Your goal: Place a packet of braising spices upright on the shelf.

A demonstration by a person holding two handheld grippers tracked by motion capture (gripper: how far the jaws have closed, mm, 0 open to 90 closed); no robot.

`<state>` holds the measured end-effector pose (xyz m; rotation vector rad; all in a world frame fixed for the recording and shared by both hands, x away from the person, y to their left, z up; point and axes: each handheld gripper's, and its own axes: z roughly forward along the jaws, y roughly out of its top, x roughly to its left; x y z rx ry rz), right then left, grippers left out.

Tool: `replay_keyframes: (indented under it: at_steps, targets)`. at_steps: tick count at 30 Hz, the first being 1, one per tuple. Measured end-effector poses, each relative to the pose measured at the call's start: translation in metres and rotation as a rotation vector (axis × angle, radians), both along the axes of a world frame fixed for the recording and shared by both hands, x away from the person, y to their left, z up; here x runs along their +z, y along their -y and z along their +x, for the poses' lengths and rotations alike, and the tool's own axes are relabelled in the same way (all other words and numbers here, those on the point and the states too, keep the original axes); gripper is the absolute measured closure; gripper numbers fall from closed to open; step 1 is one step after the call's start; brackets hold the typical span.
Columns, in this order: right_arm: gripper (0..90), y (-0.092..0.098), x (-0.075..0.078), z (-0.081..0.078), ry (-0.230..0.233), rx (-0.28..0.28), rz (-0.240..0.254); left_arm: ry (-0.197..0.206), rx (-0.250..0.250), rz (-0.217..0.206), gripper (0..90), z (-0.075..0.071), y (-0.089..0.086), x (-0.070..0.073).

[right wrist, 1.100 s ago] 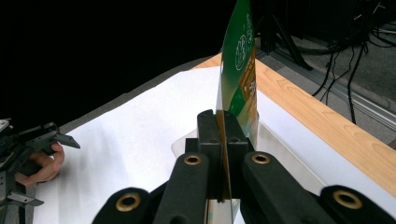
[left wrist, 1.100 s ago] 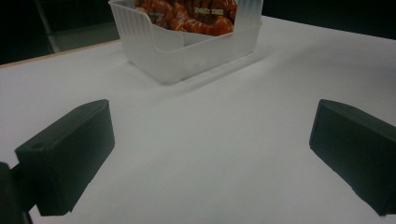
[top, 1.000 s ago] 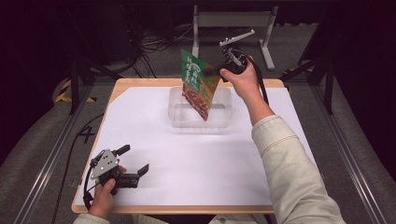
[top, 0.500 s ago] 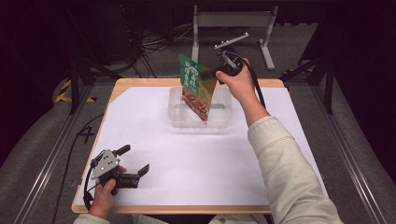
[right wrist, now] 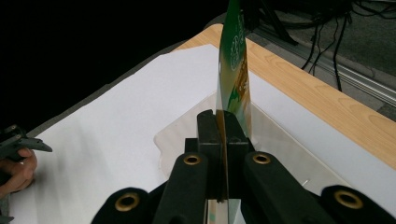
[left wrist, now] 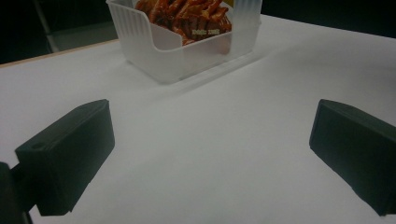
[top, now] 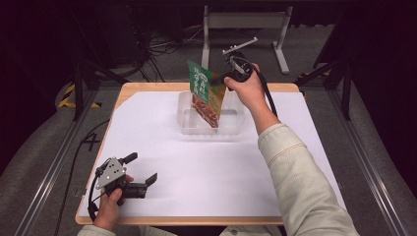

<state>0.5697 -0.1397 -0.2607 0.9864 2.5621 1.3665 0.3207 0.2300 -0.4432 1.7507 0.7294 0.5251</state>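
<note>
Pale script on green top of snack bag (top: 200,82): too small, illegible. Small yellow print on bag's red part behind tub (left wrist: 187,51) wall: blurred, unreadable. No other text seen.

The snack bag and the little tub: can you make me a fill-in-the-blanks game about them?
1. The right gripper pinches a snack bag whose top is coloured ____.
2. The bag's lower end hangs inside a clear plastic ____.
3. The left gripper rests near the table's front edge with its fingers ____ and nothing between them.
4. The table is covered by a sheet of ____ paper.

Missing words: green; tub; open; white
</note>
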Motion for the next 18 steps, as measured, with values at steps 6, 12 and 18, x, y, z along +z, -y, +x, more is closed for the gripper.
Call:
replay_keyframes:
  at_steps: [6, 12, 18]
  targets:
    - [89.1, 0.0056, -0.0048, 0.001, -0.009, -0.018, 0.0, 0.001, -0.001, -0.001, 0.8, 0.0002, 0.0005, -0.0002]
    - [85.2, 0.0091, -0.0058, 0.0003, -0.011, -0.023, 0.005, -0.003, -0.001, 0.003, 0.8, 0.0003, 0.001, -0.0003]
    - [70.5, 0.0098, -0.0024, -0.0034, 0.031, -0.026, 0.022, -0.005, -0.002, 0.008, 0.8, 0.0006, 0.0011, -0.0004]
